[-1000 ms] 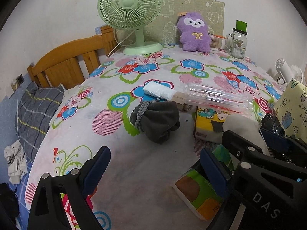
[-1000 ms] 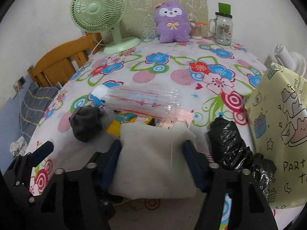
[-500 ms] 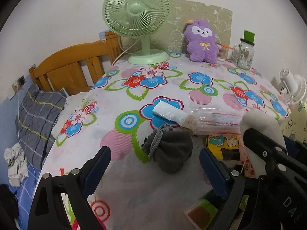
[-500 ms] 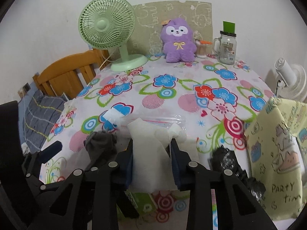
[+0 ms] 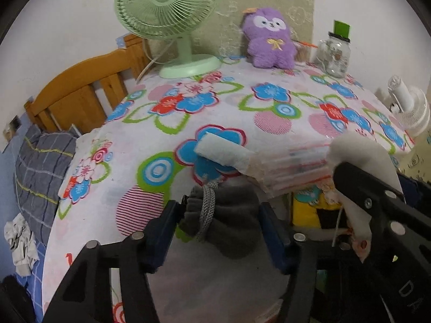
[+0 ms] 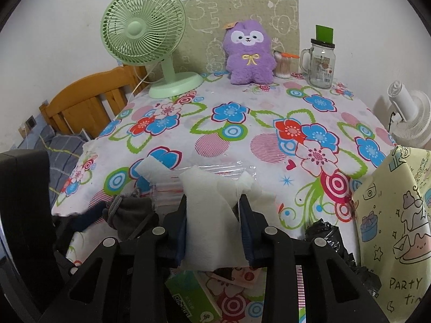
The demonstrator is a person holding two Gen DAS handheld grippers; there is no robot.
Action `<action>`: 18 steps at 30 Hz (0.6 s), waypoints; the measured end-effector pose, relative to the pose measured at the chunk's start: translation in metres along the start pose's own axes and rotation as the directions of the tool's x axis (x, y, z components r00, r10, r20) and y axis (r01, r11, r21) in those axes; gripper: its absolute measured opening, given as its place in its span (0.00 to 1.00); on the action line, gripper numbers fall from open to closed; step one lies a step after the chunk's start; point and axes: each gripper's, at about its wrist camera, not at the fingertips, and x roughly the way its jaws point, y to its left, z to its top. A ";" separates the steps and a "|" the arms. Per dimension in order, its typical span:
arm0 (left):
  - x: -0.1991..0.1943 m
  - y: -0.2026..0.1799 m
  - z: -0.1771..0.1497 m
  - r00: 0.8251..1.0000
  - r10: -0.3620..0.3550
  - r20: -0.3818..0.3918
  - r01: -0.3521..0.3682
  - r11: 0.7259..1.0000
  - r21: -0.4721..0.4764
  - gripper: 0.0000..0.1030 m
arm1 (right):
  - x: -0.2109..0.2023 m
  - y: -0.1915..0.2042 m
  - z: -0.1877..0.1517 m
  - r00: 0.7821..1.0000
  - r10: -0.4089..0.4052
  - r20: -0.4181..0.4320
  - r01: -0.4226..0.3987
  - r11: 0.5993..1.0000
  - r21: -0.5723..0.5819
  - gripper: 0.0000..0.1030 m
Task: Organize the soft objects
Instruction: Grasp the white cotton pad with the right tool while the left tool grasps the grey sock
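You are closing your left gripper (image 5: 219, 224) around the grey pouch (image 5: 226, 223), which is lying near the front edge of the table (image 5: 269, 107); its blue pads are already touching both sides of the pouch. Your right gripper (image 6: 212, 226) is clamped on the white cloth (image 6: 208, 215) and is holding it just above the front edge, so the cloth is standing up between the fingers. Just behind the pouch, a clear plastic bag (image 5: 296, 161) with a white roll (image 5: 223, 154) at its left end is lying across the flowered tablecloth. At the far edge, a green fan (image 6: 145, 35), a purple plush toy (image 6: 249, 53) and a glass jar (image 6: 322, 63) are standing.
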 end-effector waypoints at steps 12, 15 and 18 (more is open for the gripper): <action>-0.028 0.000 -0.005 0.999 -0.020 0.031 0.021 1.000 -0.022 0.55 | -0.013 0.000 -0.008 1.000 0.017 0.004 -0.017 1.000 -0.009 0.35; -0.043 0.000 -0.005 0.998 -0.017 0.057 0.018 0.999 -0.030 0.54 | -0.025 0.001 -0.009 1.000 0.015 0.019 -0.015 1.000 -0.018 0.35; -0.056 -0.003 -0.006 0.997 -0.012 0.080 0.014 1.000 -0.026 0.54 | -0.036 0.000 -0.010 0.999 0.021 0.032 -0.020 1.000 -0.020 0.35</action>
